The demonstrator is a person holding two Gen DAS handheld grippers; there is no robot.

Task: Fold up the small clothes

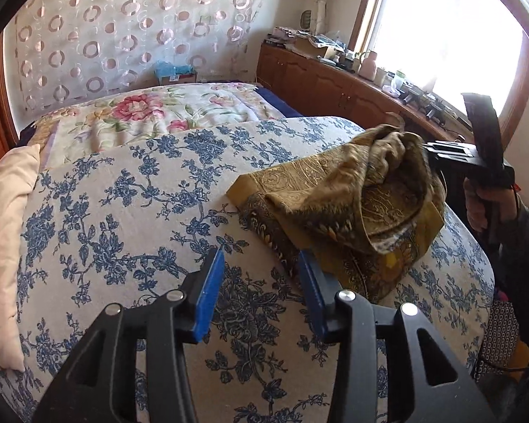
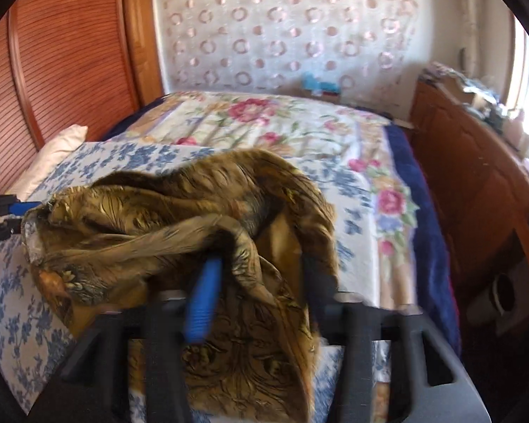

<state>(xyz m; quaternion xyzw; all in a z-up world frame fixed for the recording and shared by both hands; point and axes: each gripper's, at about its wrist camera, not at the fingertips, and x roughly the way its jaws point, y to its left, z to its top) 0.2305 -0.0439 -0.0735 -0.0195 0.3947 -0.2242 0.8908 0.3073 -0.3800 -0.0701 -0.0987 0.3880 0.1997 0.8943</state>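
Left side of the blue-flowered board [image 1: 123, 211] lies bare, with a cream pillow [image 1: 7, 246] past its left edge. The left gripper [image 1: 261, 292] hovers low, jaws parted and empty, its right pad just beside the near hem of the mustard paisley cloth [image 1: 338, 208]. That cloth sits crumpled toward the board's right edge. The right gripper [image 1: 430, 151] has the raised bunch between its jaws; the blur hides whether they pinch.

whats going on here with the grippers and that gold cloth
A person is folding a gold paisley scarf on a blue-floral padded board laid over a bed. The right gripper lifts a bunched part of the scarf. The left gripper stands open and empty at the scarf's near edge.
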